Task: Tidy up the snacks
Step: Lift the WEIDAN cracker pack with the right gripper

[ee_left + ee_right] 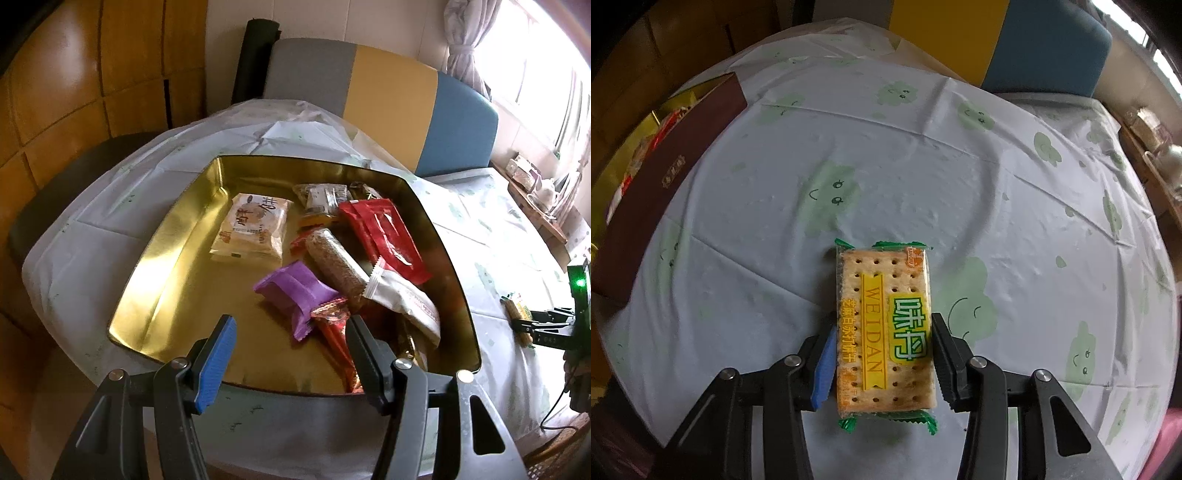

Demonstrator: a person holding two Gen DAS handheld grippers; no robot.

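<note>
A gold-lined tin box [159, 258] sits on the table and holds several snack packs: a beige biscuit pack [253, 230], a purple pack [295, 291], red packs [384, 236] and a white pack [406, 302]. My left gripper [290, 332] is open and empty above the box's near edge. In the right wrist view, my right gripper [882, 332] is shut on a green and yellow cracker pack [884, 328] that lies on the tablecloth. The box's dark red side [661, 192] shows at the far left. The right gripper and its cracker pack [519, 321] also show at the right of the left wrist view.
The round table has a pale blue cloth [923, 166] with green cloud faces. A chair with grey, yellow and blue panels [391, 96] stands behind the table. A shelf with small items [535, 184] is at the right by the window.
</note>
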